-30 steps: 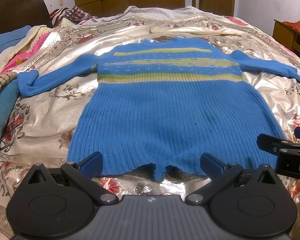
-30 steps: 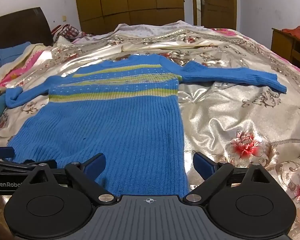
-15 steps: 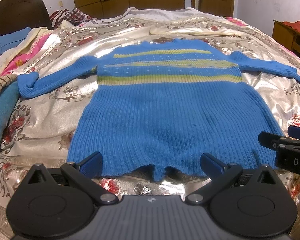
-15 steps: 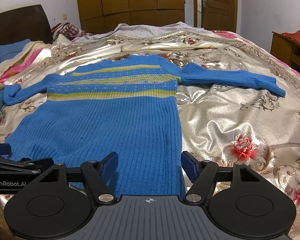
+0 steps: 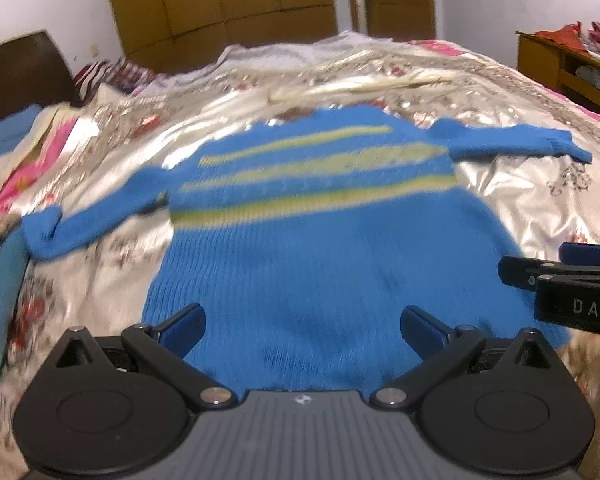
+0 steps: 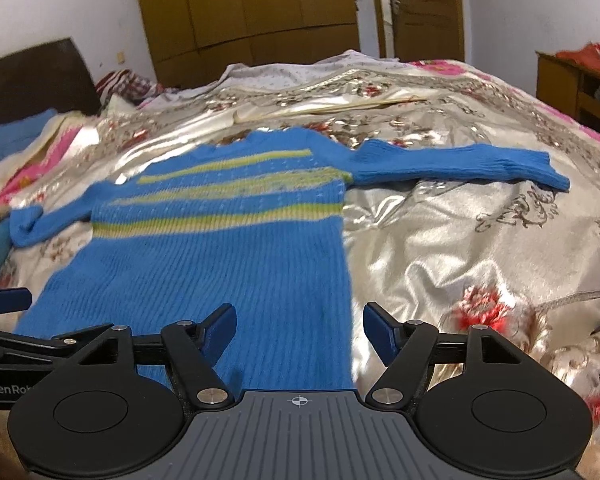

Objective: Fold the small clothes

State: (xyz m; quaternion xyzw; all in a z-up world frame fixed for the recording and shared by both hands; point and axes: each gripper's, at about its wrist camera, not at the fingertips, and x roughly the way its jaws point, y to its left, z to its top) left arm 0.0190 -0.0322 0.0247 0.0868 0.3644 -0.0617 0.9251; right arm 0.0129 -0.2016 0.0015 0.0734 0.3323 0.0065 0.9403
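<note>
A blue knit sweater (image 5: 320, 248) with yellow-green stripes lies flat on the bed, both sleeves spread out; it also shows in the right wrist view (image 6: 228, 240). My left gripper (image 5: 302, 326) is open and empty over the sweater's hem, near its middle. My right gripper (image 6: 299, 330) is open and empty over the hem's right corner. The right gripper also shows at the right edge of the left wrist view (image 5: 560, 276). The left gripper shows at the left edge of the right wrist view (image 6: 4, 300).
The bed has a shiny floral cover (image 6: 440, 240). Pillows and folded cloth (image 5: 4, 152) lie at the left by the dark headboard (image 6: 32, 76). A wooden cabinet (image 5: 568, 68) stands at the right. Wardrobe doors (image 6: 260, 8) are behind the bed.
Both grippers have moved forward over the sweater's hem and tilted. The right gripper's jaws have narrowed somewhat but stay open. The sweater has not moved.
</note>
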